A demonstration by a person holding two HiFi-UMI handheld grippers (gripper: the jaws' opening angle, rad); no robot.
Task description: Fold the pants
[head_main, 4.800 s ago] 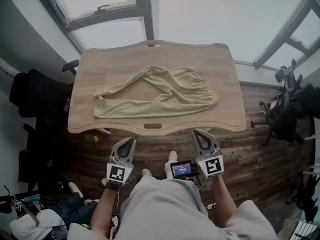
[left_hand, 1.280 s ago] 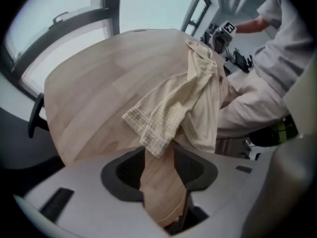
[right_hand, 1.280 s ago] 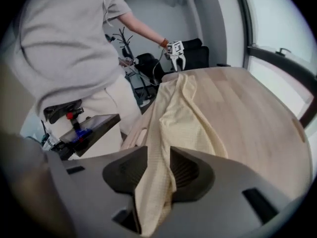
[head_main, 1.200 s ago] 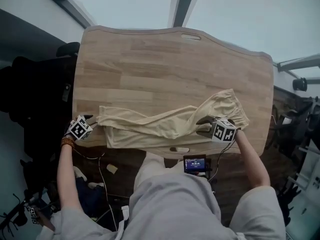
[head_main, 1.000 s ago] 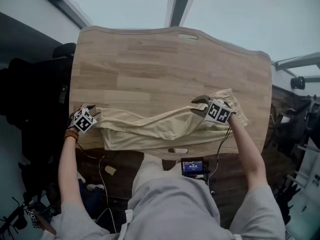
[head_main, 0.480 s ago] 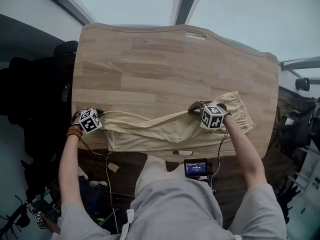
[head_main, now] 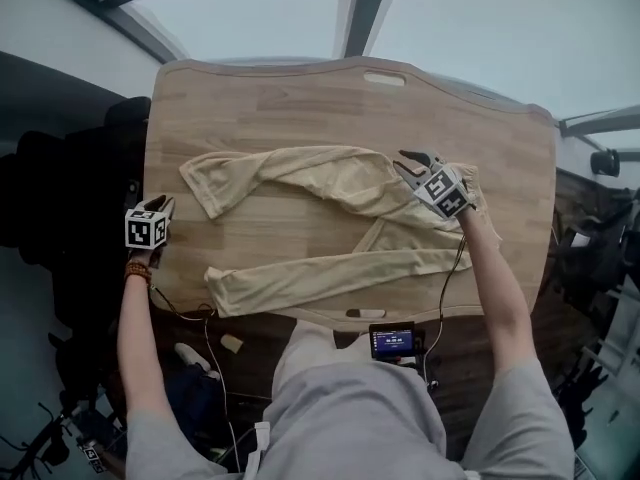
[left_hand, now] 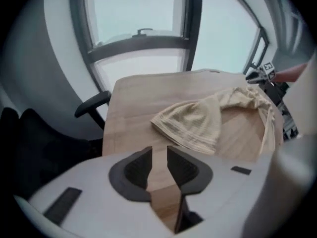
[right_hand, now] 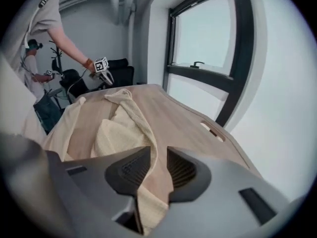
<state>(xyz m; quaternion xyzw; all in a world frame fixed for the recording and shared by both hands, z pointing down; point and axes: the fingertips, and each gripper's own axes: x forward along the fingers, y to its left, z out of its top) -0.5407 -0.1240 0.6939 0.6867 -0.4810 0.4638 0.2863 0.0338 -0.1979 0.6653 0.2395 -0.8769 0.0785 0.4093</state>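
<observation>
The pants [head_main: 330, 183] are spread on the table [head_main: 300, 98], waist end at the right, both legs run out to the left; one leg is laid toward the far side, the other along the near edge, with bare wood between them; the right gripper [head_main: 412, 161] is held over the waist end, jaws opening, cloth seen in the gap; the left gripper [head_main: 162, 206] is held at the table's left edge, apart from the pants, jaws opening on nothing; a chair [left_hand: 91, 105] is placed left of the table.
</observation>
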